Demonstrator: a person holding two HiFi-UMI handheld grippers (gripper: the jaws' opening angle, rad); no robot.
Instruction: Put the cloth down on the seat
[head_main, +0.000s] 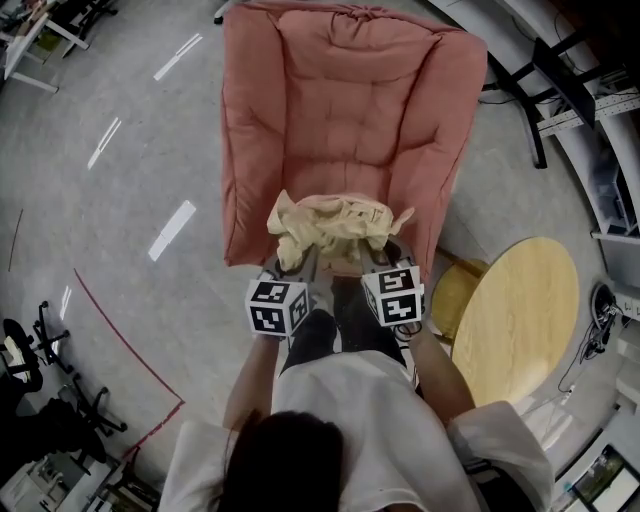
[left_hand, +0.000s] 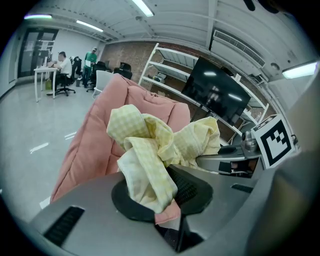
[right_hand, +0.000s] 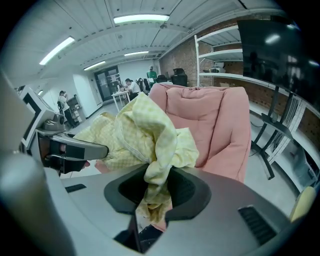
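A pale yellow checked cloth hangs bunched between my two grippers, just over the front edge of the pink cushioned seat. My left gripper is shut on the cloth's left part, which spills up out of its jaws. On the cloth's right part my right gripper is shut. Both grippers sit side by side close to the person's body, their marker cubes facing up. The fingertips are hidden under the folds in the head view.
A round wooden side table stands right of the chair, with a wooden stool tucked beside it. Desk legs and shelving line the far right. Red tape marks the grey floor at left. People sit at desks far off.
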